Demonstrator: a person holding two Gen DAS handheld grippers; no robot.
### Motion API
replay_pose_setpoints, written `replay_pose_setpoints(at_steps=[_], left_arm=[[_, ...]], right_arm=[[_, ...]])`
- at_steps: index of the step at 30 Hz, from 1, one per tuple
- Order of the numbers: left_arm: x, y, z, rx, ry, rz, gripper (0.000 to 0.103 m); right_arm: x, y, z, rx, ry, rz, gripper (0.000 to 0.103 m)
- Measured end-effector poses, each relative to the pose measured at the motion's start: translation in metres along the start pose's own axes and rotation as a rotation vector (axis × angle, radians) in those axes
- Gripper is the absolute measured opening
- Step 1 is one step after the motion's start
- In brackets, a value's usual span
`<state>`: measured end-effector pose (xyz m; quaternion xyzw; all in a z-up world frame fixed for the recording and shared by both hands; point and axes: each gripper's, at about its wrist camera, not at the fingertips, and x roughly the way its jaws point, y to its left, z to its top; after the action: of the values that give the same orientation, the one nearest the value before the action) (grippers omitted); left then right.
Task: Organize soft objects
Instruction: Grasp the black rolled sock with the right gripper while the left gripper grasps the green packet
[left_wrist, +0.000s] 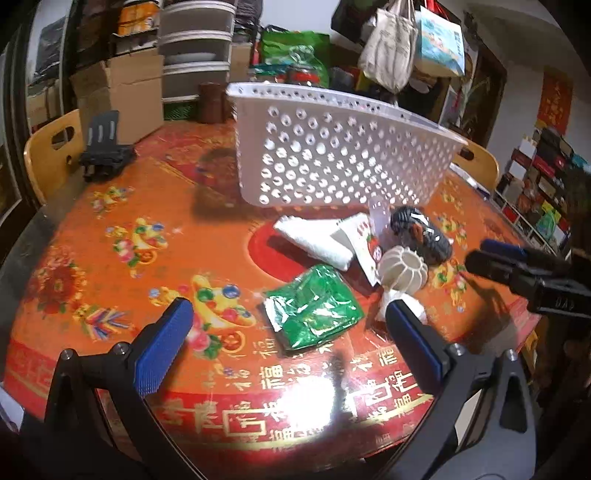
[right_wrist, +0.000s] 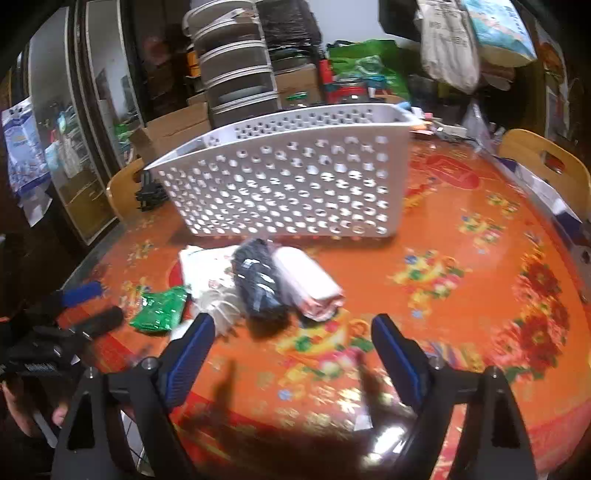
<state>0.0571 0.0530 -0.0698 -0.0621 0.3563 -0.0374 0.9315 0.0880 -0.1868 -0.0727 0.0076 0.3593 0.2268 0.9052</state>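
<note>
A white perforated basket (left_wrist: 332, 155) (right_wrist: 288, 177) stands on the orange table (left_wrist: 110, 206). In front of it lie a folded white towel (left_wrist: 317, 236), a green foil packet (left_wrist: 314, 310) (right_wrist: 159, 306), a white ribbed ball (left_wrist: 402, 269) (right_wrist: 221, 310), a dark rolled cloth (left_wrist: 421, 232) (right_wrist: 258, 280) and a pale pink roll (right_wrist: 310, 284). My left gripper (left_wrist: 288, 306) (right_wrist: 105, 302) is open just above the green packet, nothing between its pads. My right gripper (right_wrist: 293, 321) (left_wrist: 480, 253) is open, short of the two rolls and holding nothing.
Wooden chairs (left_wrist: 51, 155) (right_wrist: 546, 162) stand at the table's edge. A black stand (left_wrist: 103, 147) sits at the far left of the table. Cardboard boxes, stacked drawers (left_wrist: 195, 55) and hanging bags (left_wrist: 391, 48) crowd the back. The printed tablecloth (right_wrist: 461, 258) stretches to the right.
</note>
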Motion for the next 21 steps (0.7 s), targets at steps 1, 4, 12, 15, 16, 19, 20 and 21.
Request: replay_pose_setpoints(at_steps=[1,4,12,15,16,19,20,21], left_arm=[[0.005,-0.001,0.000,0.006,0.008,-0.004,0.103],[0.017,-0.004,-0.001,0.015,0.026,-0.011,0.098],[0.040,-0.007,-0.001,0.041,0.059,-0.012,0.085],[0.043,-0.009,0.000,0.049,0.058,-0.018,0.082],[0.044,-0.011,0.000,0.053,0.058,-0.018,0.080],[0.047,-0.015,0.000,0.074,0.057,-0.007,0.076],[0.047,-0.018,0.000,0.081,0.056,-0.004,0.074],[0.047,-0.020,-0.001,0.087,0.055,0.000,0.073]], right_arm=[[0.004,0.003,0.002,-0.009,0.004,0.003,0.081],[0.013,0.009,0.007,-0.022,0.017,0.009,0.069],[0.032,0.021,0.015,-0.057,0.037,0.004,0.062],[0.036,0.024,0.018,-0.072,0.040,-0.003,0.054],[0.038,0.024,0.019,-0.073,0.049,0.001,0.049],[0.042,0.026,0.019,-0.086,0.053,0.000,0.047],[0.042,0.027,0.020,-0.089,0.053,0.002,0.045],[0.042,0.027,0.020,-0.092,0.054,0.006,0.044]])
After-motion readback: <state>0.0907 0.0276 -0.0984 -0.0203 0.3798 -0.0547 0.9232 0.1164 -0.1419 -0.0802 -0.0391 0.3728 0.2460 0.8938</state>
